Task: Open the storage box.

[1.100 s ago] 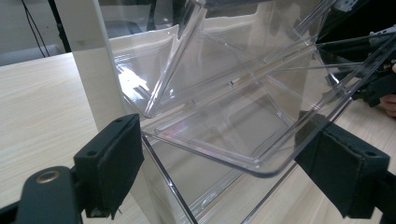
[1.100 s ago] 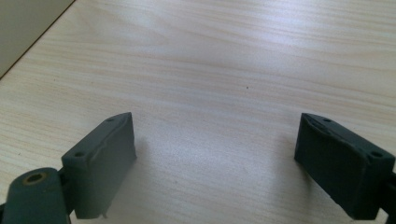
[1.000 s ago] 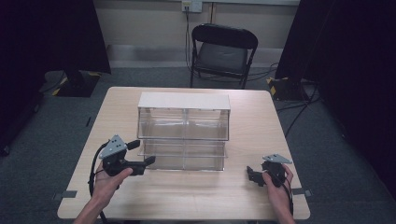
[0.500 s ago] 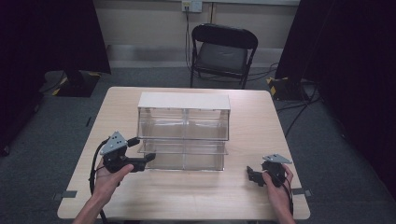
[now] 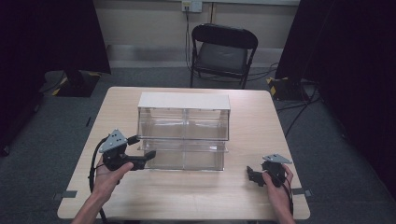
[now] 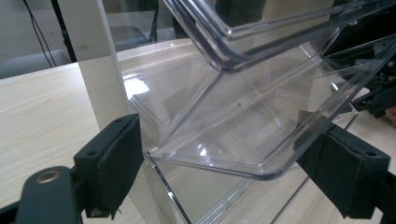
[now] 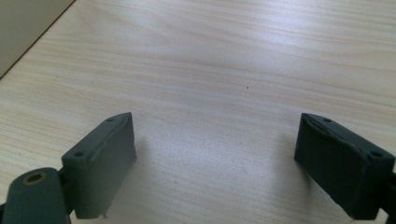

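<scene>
Clear plastic drawer unit [image 5: 183, 130] is looking stiff, slick, fairly light — left claw [image 5: 142, 148] is straddling its tilted lower bin's lip [image 6: 261, 173], jaws wide; right claw [image 5: 252, 174] is idling wide on the table [image 5: 252, 116]

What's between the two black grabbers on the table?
Bare table lies between the left gripper and the right gripper in the high view; the clear drawer box sits just behind.

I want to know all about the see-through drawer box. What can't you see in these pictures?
- Whether the left claw touches the lower clear drawer: left claw view, the plastic is see-through and full of glare.
- What is inside the drawer box: high view, too small and full of reflections.
- The right claw pads: high view, too small; the person's hand covers part.
</scene>
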`<state>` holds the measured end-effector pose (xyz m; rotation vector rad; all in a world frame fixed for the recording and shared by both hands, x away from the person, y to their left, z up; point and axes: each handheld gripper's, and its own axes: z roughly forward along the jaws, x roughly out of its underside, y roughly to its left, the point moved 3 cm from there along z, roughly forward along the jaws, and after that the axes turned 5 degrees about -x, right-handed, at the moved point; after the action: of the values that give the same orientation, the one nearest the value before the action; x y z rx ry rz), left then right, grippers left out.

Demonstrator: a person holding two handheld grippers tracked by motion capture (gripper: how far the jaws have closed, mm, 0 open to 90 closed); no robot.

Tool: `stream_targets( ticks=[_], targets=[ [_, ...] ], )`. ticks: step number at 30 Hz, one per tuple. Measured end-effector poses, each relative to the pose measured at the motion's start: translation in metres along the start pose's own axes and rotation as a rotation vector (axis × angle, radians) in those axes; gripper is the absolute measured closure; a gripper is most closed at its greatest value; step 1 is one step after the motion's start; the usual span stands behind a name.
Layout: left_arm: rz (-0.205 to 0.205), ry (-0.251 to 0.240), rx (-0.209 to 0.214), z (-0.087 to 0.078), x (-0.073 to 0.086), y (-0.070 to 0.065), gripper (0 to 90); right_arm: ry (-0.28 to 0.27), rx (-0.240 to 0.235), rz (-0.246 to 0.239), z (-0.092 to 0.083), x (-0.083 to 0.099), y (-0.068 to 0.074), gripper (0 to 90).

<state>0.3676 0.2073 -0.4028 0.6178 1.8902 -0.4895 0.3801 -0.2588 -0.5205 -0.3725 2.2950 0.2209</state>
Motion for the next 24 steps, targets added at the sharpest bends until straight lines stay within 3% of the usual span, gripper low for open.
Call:
stream_targets(
  ticks=[10, 12, 22, 24],
  targets=[
    [-0.006, -0.012, -0.005, 0.001, -0.009, -0.001, 15.3, 0.000, 0.000, 0.000, 0.000, 0.000, 0.000, 11.6],
    [0.011, -0.001, -0.001, 0.002, -0.012, 0.000, 15.2, 0.000, 0.000, 0.000, 0.000, 0.000, 0.000, 11.6],
    [-0.037, -0.001, 0.015, 0.006, -0.013, 0.004, 11.2, 0.000, 0.000, 0.000, 0.000, 0.000, 0.000, 11.6],
    [-0.031, 0.007, 0.015, 0.008, -0.014, 0.003, 10.8, 0.000, 0.000, 0.000, 0.000, 0.000, 0.000, 11.6]
  ],
)
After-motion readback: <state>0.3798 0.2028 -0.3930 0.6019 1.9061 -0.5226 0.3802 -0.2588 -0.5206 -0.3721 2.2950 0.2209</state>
